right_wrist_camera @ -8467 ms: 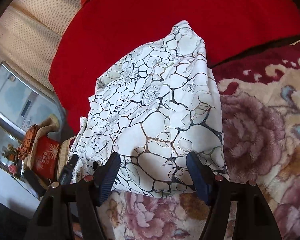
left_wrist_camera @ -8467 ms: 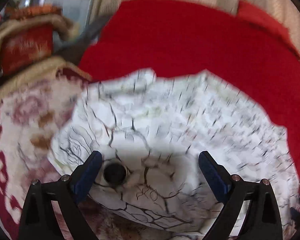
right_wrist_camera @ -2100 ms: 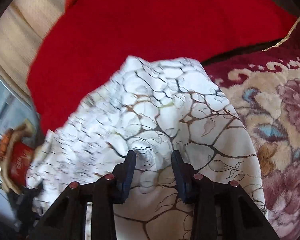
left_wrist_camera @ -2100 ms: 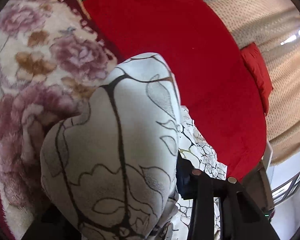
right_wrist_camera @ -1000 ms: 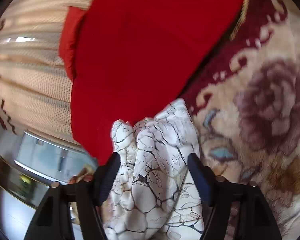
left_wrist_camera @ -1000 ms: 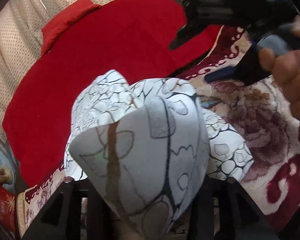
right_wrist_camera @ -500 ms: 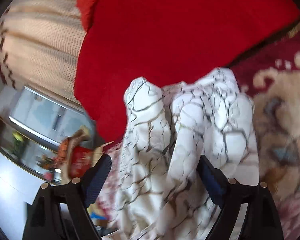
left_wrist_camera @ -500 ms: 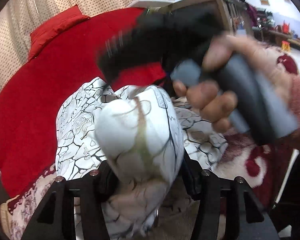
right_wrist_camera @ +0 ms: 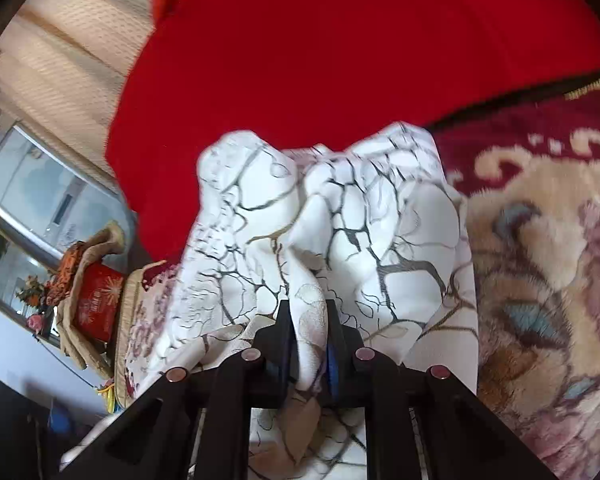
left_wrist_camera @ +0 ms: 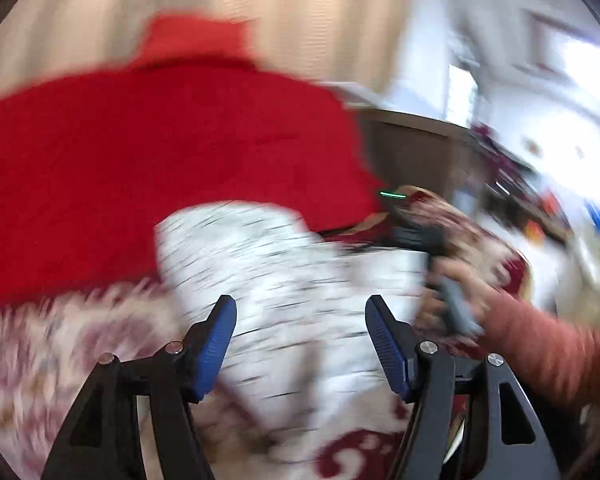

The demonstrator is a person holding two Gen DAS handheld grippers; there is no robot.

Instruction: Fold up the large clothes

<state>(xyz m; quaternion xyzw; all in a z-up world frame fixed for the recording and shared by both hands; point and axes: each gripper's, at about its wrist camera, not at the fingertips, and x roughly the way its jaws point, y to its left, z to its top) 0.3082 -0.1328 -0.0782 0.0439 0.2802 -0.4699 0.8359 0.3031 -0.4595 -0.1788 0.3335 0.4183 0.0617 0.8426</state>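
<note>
The garment (right_wrist_camera: 340, 216) is thin white cloth with a dark crackle print, and I judge it light, limp and a little slick: it bunches into soft humps rather than holding a crease, so any edge I lift will sag and drag the rest along. It lies heaped on the floral rug (right_wrist_camera: 540, 248), its far end just touching the red blanket (right_wrist_camera: 340, 40). My right gripper (right_wrist_camera: 307, 344) is pinched tight on a gathered ridge of the cloth at the near end of the heap, the fabric squeezed up between the pads and spilling over both sides. That is a bunch, not a clean edge; I think a corner or hem would give a truer fold line, and a thick pinch like this could slip as the layers slide on each other. My left gripper (left_wrist_camera: 300, 336) is spread wide with nothing between its blue pads (left_wrist_camera: 216, 344), hanging just above the garment and looking across it toward the blanket; this view is badly smeared, so I cannot say whether it touches the cloth. From there I see my right hand (left_wrist_camera: 456, 292), red-sleeved, wrapped around its handle at the garment's right side, wrist low and reaching in toward the heap.
</note>
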